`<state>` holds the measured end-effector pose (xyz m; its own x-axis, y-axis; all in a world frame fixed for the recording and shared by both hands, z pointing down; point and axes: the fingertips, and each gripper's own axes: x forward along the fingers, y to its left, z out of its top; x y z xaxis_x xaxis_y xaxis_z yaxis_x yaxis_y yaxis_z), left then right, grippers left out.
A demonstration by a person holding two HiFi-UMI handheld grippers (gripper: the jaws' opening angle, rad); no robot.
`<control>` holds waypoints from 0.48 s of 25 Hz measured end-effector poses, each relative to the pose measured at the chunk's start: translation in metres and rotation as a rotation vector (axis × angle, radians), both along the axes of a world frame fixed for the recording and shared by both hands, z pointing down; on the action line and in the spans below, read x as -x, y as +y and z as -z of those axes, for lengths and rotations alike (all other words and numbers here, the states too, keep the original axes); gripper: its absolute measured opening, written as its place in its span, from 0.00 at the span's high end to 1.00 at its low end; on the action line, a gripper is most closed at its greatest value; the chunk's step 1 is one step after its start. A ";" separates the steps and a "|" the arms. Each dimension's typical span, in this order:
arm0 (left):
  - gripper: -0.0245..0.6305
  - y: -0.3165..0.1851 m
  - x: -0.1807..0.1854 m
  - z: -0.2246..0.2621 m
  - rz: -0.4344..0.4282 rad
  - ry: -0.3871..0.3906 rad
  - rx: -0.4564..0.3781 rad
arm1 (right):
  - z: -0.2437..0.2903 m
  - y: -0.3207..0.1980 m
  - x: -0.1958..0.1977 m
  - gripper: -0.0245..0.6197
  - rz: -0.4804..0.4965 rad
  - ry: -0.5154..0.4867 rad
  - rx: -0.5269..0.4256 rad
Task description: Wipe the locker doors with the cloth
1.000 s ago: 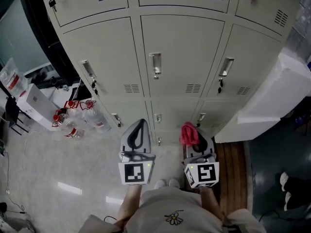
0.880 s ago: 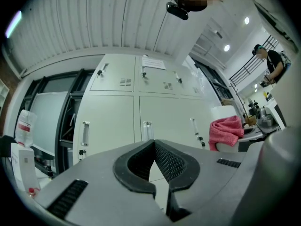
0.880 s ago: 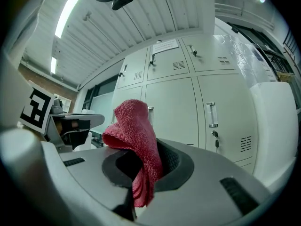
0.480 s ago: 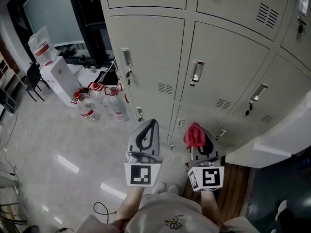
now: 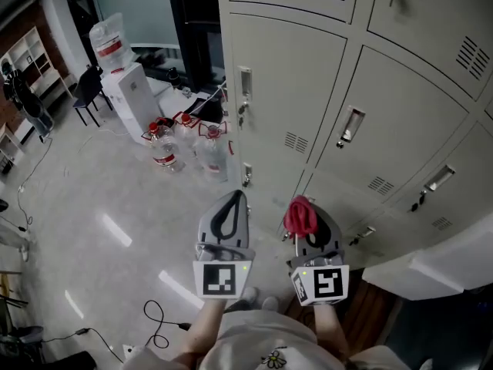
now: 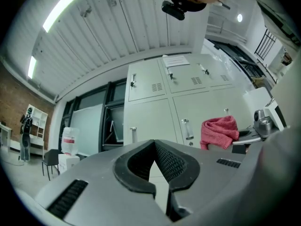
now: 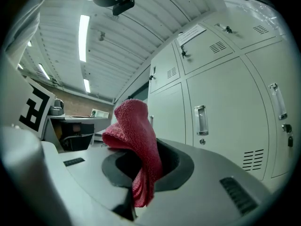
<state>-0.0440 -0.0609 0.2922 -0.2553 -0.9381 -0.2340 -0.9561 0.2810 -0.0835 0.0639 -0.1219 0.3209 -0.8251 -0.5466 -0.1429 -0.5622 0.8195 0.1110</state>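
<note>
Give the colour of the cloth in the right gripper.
Pinkish-red: the fuzzy folded cloth shows best in the right gripper view.

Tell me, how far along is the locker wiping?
Done: the red cloth is picked up, clamped in the right gripper. In hand: it is held short of the locker doors, touching none. Left: the wiping; the left gripper is shut, empty.

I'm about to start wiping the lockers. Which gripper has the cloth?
The right gripper, clamped on the red cloth that sticks up from its jaws; the left gripper is shut with nothing in it.
</note>
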 end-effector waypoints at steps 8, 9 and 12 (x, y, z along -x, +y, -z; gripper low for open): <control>0.94 -0.003 0.021 -0.012 0.054 0.021 -0.010 | -0.019 -0.006 0.013 0.91 0.032 0.056 0.002; 0.94 -0.006 0.025 -0.011 0.050 0.020 -0.009 | -0.019 -0.010 0.015 0.91 0.021 0.055 0.006; 0.94 -0.013 0.038 -0.009 0.036 0.016 -0.007 | -0.013 -0.018 0.022 0.91 -0.009 0.037 0.008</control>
